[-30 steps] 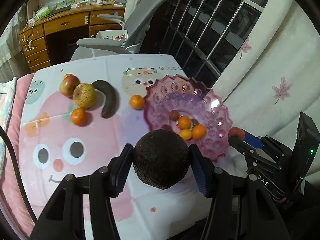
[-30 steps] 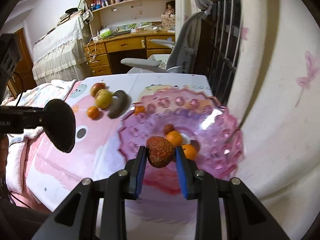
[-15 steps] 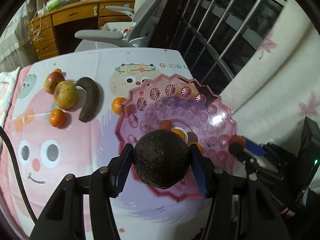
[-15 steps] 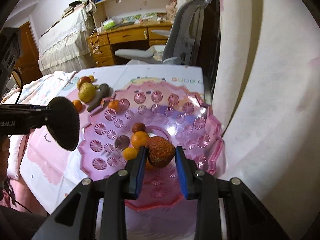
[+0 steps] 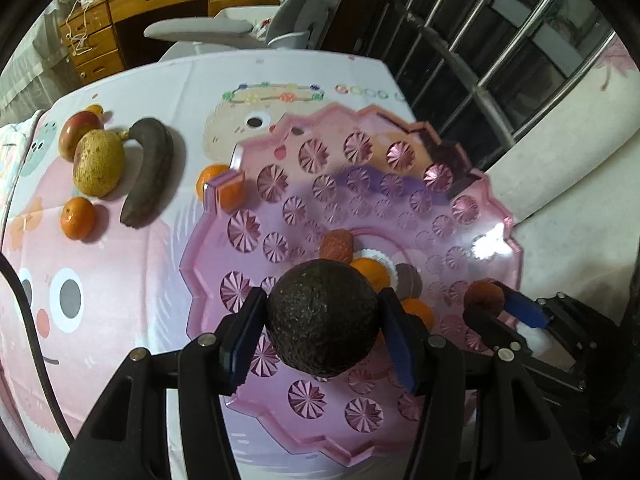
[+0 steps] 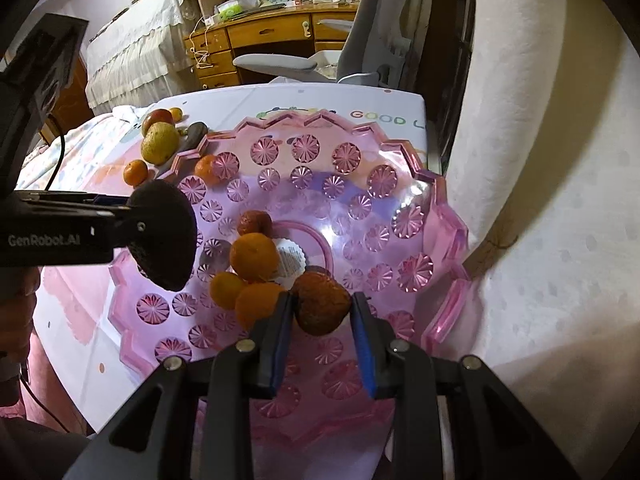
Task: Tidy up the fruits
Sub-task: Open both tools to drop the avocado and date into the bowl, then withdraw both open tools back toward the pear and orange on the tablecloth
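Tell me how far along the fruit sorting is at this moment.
Partly done. Three oranges and a small reddish fruit already lie in the pink bowl. In hand: the left gripper clamps a dark avocado and the right gripper a wrinkled brown-red fruit, both over the bowl. Left on the cloth: an apple, a pear, a dark banana and at least two oranges.

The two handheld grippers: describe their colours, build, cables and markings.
Both are black plastic. The left gripper and the right gripper each have two angular fingers with silver pivot screws and blue pads on the inner faces. The left one's side reads "GenRobot.AI" in white, and a black cable trails from it.
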`<state>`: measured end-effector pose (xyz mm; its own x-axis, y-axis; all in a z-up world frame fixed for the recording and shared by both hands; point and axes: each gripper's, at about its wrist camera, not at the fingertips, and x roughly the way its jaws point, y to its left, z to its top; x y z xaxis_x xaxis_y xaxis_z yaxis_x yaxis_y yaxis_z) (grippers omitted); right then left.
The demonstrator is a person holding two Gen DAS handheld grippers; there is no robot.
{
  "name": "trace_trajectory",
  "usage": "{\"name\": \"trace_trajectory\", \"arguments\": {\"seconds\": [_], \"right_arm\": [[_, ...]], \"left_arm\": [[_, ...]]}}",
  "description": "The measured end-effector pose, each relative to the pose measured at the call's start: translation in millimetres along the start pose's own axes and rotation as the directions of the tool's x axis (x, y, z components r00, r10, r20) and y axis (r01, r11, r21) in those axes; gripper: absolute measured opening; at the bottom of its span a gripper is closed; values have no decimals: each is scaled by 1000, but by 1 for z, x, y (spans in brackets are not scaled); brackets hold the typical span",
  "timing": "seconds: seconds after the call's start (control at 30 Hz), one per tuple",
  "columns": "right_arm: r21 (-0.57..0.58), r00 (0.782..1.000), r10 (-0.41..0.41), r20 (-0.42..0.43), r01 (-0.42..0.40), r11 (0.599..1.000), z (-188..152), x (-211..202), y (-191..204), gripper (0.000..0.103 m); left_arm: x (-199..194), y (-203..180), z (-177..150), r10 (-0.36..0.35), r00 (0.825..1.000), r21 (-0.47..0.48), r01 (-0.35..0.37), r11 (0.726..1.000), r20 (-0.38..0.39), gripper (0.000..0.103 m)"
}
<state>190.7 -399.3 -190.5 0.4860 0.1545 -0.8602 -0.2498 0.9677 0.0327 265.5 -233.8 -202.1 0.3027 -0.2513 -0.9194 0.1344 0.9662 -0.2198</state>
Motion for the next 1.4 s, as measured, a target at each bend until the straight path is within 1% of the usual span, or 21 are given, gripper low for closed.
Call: {"name": "trace_trajectory", "arguments": {"seconds": [0.03,0.1,0.17,0.2,0.3,0.4,0.53,0.63,0.83,0.9,0.93,1.03,1.1,1.2,1.33,1.4], "right_arm": [[-5,1000,1,-2,-1,1000,-1,1,0,30],[-6,1000,5,-8,-5,1000,0,2,1,30],[3,1000,10,-11,-10,1000,1,1,0,32],[12,1000,15,-12,-15,1000,1,1,0,38],[41,1000,28,-6,-28,999,1,-3,1,49],[74,1000,28,-12,-27,997,2,-6,5,55],[130,999,31,-40,-26,991,2,-8,12,55],[186,997,54,-55,-43,982,1,-10,16,56],[301,995,86,-40,-70,951,-2,-20,31,56],[346,995,87,-42,-67,936,-3,-23,37,56],[371,995,91,-40,-70,926,-4,-24,40,55],[453,995,93,-20,-74,888,-4,-29,53,55],[495,997,76,-9,-61,867,-2,-31,60,55],[565,999,51,10,-48,824,0,-35,75,55],[640,999,29,32,-42,767,3,-34,99,55],[676,999,11,42,-37,736,3,-32,113,55]], "left_arm": [[0,1,-1,-2,1000,-5,2,1000,4,56],[-10,3,-1,-32,998,-16,33,999,50,57],[-20,3,1,-35,996,-19,37,999,76,78],[-25,4,2,-32,996,-18,34,999,82,78],[-37,13,3,-33,995,-40,37,999,94,78],[-50,28,-1,-47,994,-78,55,995,94,78],[-65,53,-11,-14,996,-111,24,994,91,78],[-71,76,-19,11,997,-132,-2,991,73,78],[-82,124,-31,30,999,-169,-23,985,44,78],[-87,140,-33,21,999,-195,-14,981,35,78],[-91,150,-33,6,999,-207,2,978,37,78],[-104,172,-30,-14,999,-202,23,979,43,78],[-113,186,-27,-12,999,-167,18,986,40,78],[-125,203,-22,-11,999,-113,17,993,49,78],[-140,229,-16,35,997,-11,-34,999,66,78],[-144,242,-11,40,998,35,-42,999,58,78]]}}
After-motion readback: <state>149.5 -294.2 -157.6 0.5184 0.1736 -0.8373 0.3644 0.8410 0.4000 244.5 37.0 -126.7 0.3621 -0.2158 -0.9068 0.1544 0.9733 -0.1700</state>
